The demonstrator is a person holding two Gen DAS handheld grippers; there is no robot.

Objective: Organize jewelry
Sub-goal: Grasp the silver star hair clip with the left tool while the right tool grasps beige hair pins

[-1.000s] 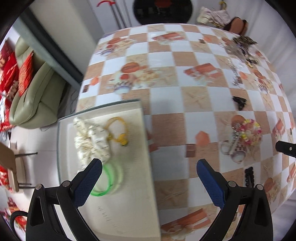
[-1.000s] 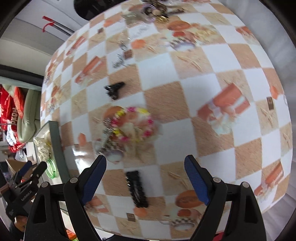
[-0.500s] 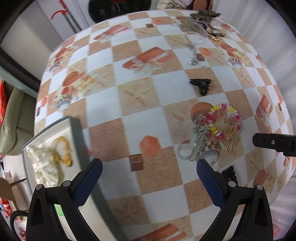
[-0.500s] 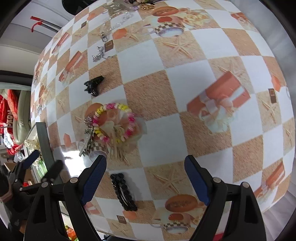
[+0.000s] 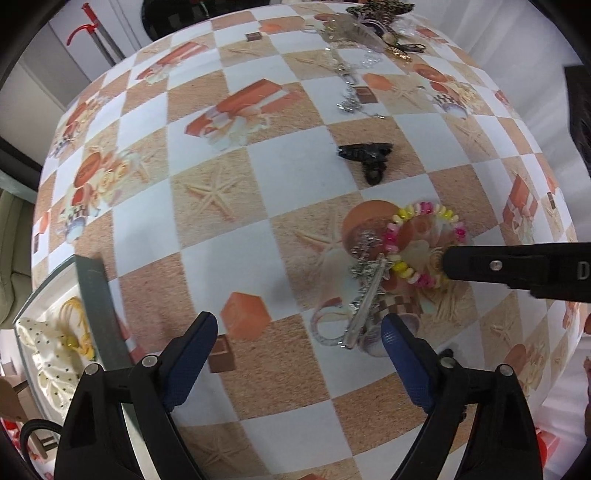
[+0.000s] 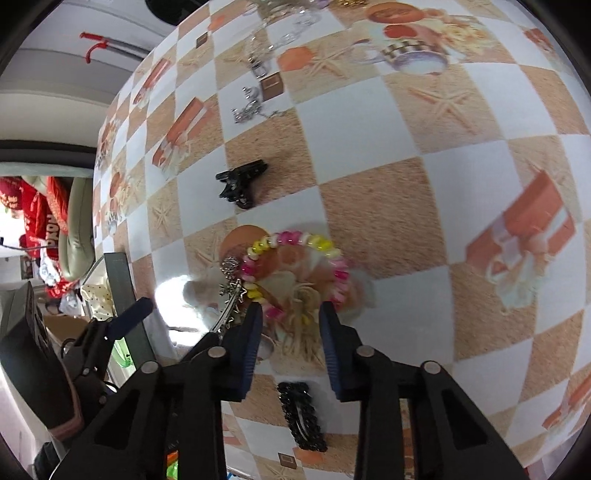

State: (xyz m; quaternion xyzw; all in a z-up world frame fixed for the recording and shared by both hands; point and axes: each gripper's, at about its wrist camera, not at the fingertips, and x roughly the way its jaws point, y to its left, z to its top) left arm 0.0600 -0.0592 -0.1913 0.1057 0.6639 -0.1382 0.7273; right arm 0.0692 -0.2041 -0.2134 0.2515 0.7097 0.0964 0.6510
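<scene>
A pink and yellow bead bracelet (image 6: 295,269) lies on the checked tablecloth with a silver chain and clasp (image 6: 231,291) beside it. It also shows in the left wrist view (image 5: 424,243). My right gripper (image 6: 291,317) has narrowed its jaws around the near edge of the bracelet, with a gap still between the pads. My left gripper (image 5: 299,332) is open and empty over the cloth, left of the silver chain (image 5: 365,295). The grey tray (image 5: 99,314) holds a cream scrunchie (image 5: 44,350) and a yellow ring.
A black claw clip (image 5: 369,158) lies beyond the bracelet. A black hair clip (image 6: 301,415) lies under the right gripper. A tangle of silver chains and jewelry (image 5: 365,33) sits at the far edge. The tray shows at left in the right wrist view (image 6: 118,280).
The left gripper swung right from the tray toward the bracelet. The right gripper moved down to the bracelet and narrowed its jaws around its near edge.
</scene>
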